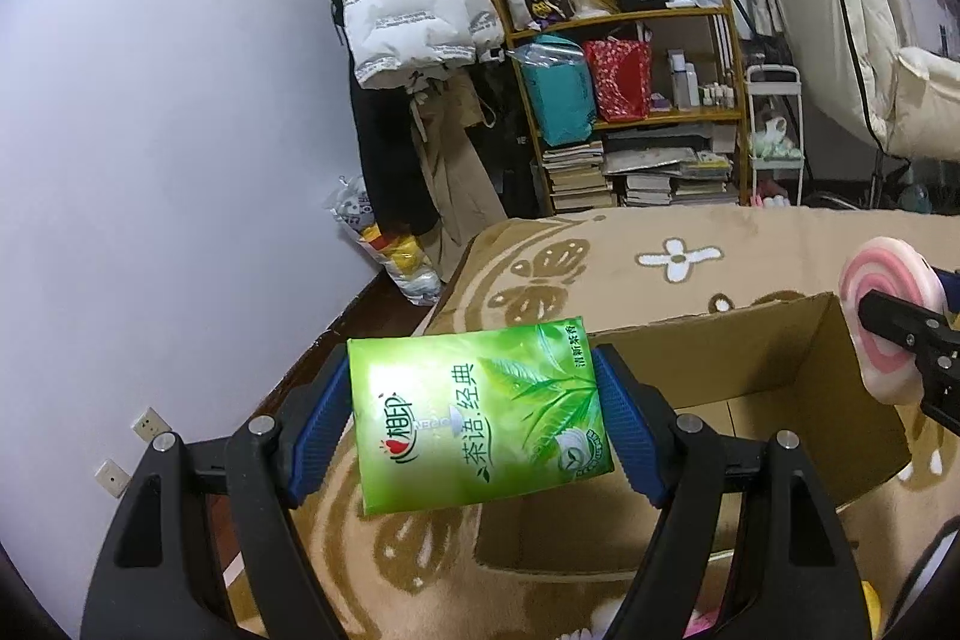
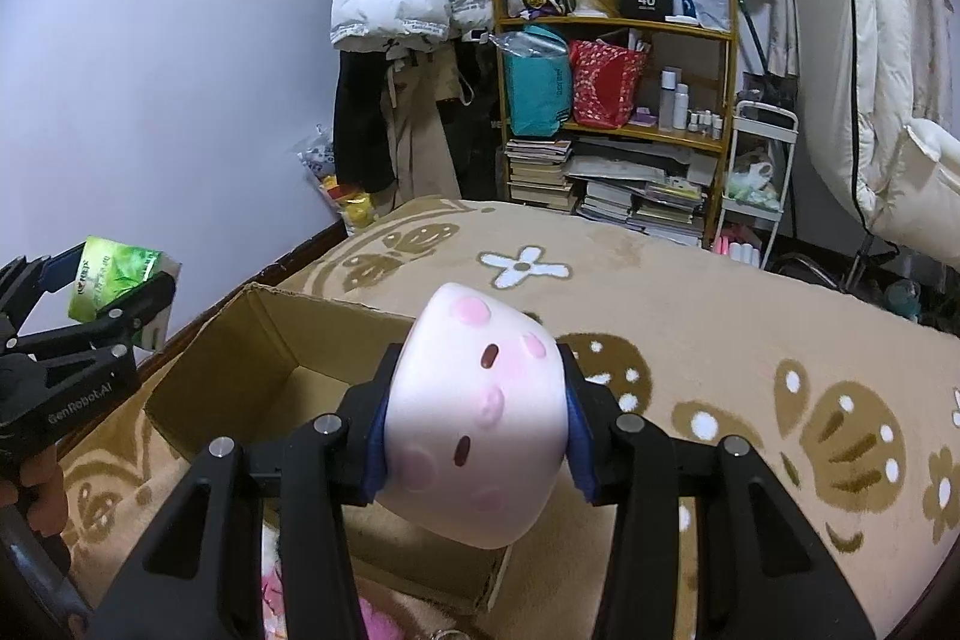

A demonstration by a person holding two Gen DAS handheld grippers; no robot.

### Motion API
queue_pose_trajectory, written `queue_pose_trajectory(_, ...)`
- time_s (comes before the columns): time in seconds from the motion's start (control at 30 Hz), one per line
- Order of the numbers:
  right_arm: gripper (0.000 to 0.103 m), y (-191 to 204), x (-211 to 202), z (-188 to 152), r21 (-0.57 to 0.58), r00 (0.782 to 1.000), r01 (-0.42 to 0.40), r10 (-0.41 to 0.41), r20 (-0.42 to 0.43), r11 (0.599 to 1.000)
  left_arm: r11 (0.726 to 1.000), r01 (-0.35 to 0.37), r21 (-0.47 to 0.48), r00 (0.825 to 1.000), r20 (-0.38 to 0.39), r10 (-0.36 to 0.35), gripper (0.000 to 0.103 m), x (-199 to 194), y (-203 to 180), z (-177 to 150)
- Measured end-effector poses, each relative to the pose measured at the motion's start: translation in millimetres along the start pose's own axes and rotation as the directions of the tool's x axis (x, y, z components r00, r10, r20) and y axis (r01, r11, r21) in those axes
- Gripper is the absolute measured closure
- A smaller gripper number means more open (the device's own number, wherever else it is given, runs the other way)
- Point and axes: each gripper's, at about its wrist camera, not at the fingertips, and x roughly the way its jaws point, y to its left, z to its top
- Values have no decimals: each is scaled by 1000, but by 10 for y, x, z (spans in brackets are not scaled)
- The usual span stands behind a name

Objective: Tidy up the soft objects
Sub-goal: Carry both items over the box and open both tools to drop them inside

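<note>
My left gripper (image 1: 474, 415) is shut on a green tissue pack (image 1: 480, 415) with leaf print, held in the air beside the left end of an open cardboard box (image 1: 780, 370). My right gripper (image 2: 477, 430) is shut on a white squishy toy (image 2: 477, 412) with pink spots, held over the box (image 2: 288, 334). In the left wrist view the toy (image 1: 882, 316) shows a pink swirl at the right edge. In the right wrist view the tissue pack (image 2: 117, 274) and the left gripper (image 2: 102, 292) appear at the far left.
The box lies on a beige blanket (image 2: 720, 340) with brown butterflies and white flowers. Pink soft things (image 2: 372, 616) lie near the bottom edge. Beyond stand a full bookshelf (image 1: 630, 100), hanging coats (image 1: 414, 16), a white cart (image 1: 774, 136) and a white chair (image 2: 888, 112).
</note>
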Motion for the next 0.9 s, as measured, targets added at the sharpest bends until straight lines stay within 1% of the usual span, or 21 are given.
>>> queue_pose_trajectory(0.33, 52, 149, 95, 14, -52, 998, -39, 41, 41, 998, 999, 46, 5, 999, -24, -46, 26, 112, -98, -62)
queue_pose_trajectory(0.47, 51, 211, 152, -31, -78, 998, -54, 56, 27, 995, 998, 66, 18, 997, -32, -65, 26, 142, -149, -81)
queue_pose_trajectory(0.6, 49, 230, 224, -90, -83, 998, -60, 60, 0, 995, 994, 108, 4, 991, -75, -107, 25, 227, -177, -130)
queue_pose_trajectory(0.7, 48, 225, 273, -124, -80, 998, -66, 65, -23, 995, 994, 111, 11, 990, -89, -109, 25, 259, -218, -176)
queue_pose_trajectory(0.9, 46, 208, 296, -149, -74, 998, -62, 59, -35, 995, 992, 123, 15, 987, -103, -121, 25, 280, -248, -214)
